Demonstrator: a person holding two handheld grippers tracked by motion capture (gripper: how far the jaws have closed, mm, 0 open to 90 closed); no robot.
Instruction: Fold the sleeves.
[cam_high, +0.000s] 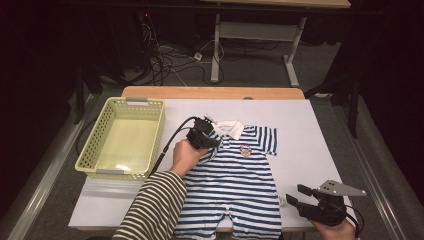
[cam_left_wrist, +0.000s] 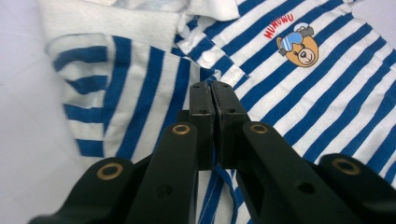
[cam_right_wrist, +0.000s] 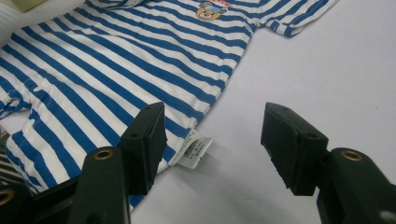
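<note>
A blue-and-white striped baby romper (cam_high: 240, 175) lies flat on the white table cover, collar (cam_high: 230, 127) at the far end. My left gripper (cam_high: 212, 141) rests on its left shoulder; in the left gripper view its jaws (cam_left_wrist: 212, 86) stand together, pinching a small pucker of the romper (cam_left_wrist: 303, 107) beside the button placket and the bear badge (cam_left_wrist: 299, 49). My right gripper (cam_high: 295, 196) hovers open at the romper's lower right corner. In the right gripper view it (cam_right_wrist: 212, 135) straddles the hem edge of the romper (cam_right_wrist: 116, 70) and its white care label (cam_right_wrist: 194, 149), with nothing pressed.
A pale yellow plastic basket (cam_high: 125, 102) stands empty at the table's left. Bare white cover (cam_high: 310, 145) stretches right of the romper. A striped sleeve (cam_high: 150, 210) comes in from the bottom. Cables and a desk frame lie on the floor beyond.
</note>
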